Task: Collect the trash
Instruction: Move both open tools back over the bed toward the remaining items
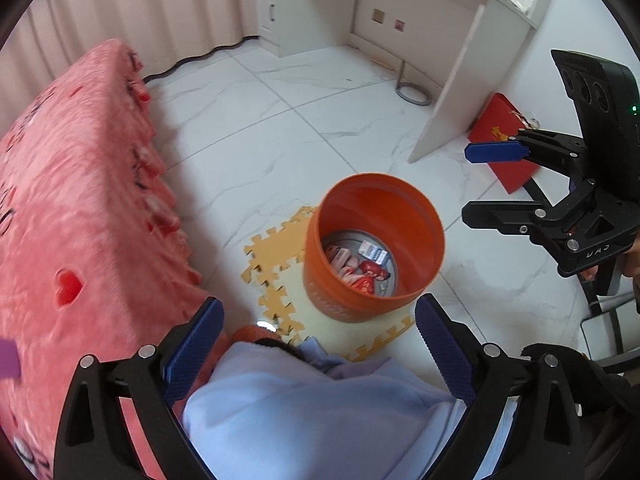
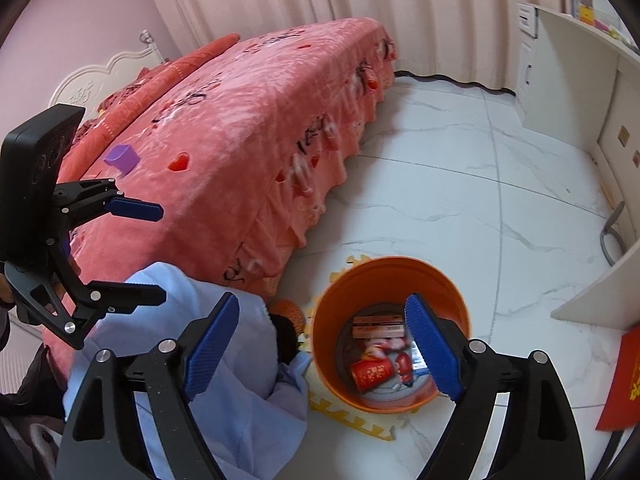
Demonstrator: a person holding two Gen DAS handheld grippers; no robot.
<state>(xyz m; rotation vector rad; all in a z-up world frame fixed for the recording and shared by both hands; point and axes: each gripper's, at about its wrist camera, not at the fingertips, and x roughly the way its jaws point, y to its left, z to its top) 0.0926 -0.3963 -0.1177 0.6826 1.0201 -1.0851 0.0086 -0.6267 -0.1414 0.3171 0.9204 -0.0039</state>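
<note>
Left wrist view shows the left gripper (image 1: 320, 354) with its blue pads spread wide and nothing between them, above a pale blue garment (image 1: 320, 412). Just ahead of its fingertips stands an orange bucket (image 1: 340, 292) on a yellow foam mat (image 1: 272, 276), holding red packets and small cartons of trash (image 1: 362, 266). To the gripper's left lies the bed under a pink bedspread (image 1: 80, 220); off to its right hangs the right gripper (image 1: 470, 182), and beyond that a red envelope (image 1: 504, 128) lies on the white tiled floor (image 1: 248, 120).

From the right wrist view, the right gripper (image 2: 320, 350) is also open and empty, the bucket (image 2: 384, 276) directly beneath its right-hand pad. A purple cube (image 2: 122, 158) rests on the bedspread (image 2: 248, 128), beyond the left gripper (image 2: 160, 254).
</note>
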